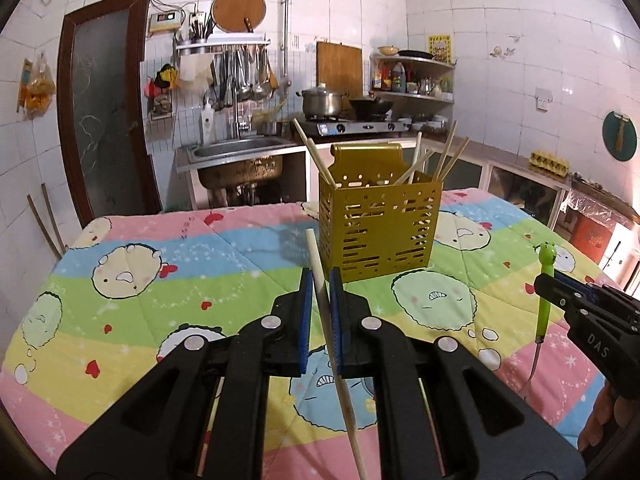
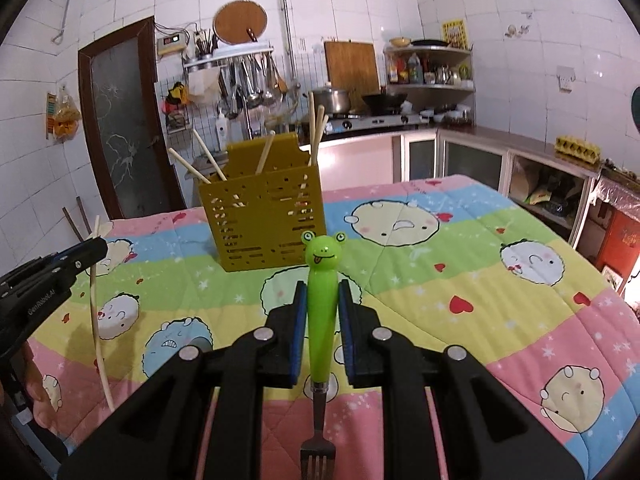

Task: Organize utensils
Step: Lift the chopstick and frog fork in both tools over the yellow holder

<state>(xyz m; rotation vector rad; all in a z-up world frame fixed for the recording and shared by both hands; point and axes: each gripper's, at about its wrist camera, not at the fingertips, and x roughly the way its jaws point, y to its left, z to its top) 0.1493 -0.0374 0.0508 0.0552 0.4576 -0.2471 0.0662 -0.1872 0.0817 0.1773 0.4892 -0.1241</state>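
Left wrist view: left gripper (image 1: 320, 300) pinches a chopstick (image 1: 316, 276) mid-shaft, in front of the gold holder (image 1: 380, 232); light, stiff, smooth wood, likely to pivot. Right gripper (image 2: 323, 312) clamps the frog fork (image 2: 322, 300) on its plastic handle, tines toward the camera, also in front of the holder. Holder's top is open but crowded with leaning chopsticks (image 2: 200, 160). Quilted table (image 2: 480, 280) lies bare around it.

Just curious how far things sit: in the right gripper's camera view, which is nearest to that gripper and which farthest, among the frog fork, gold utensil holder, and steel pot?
1. Frog fork: clamped in the right gripper.
2. Gold utensil holder: ahead, slightly left, on the quilt.
3. Steel pot: on the stove by the back wall.
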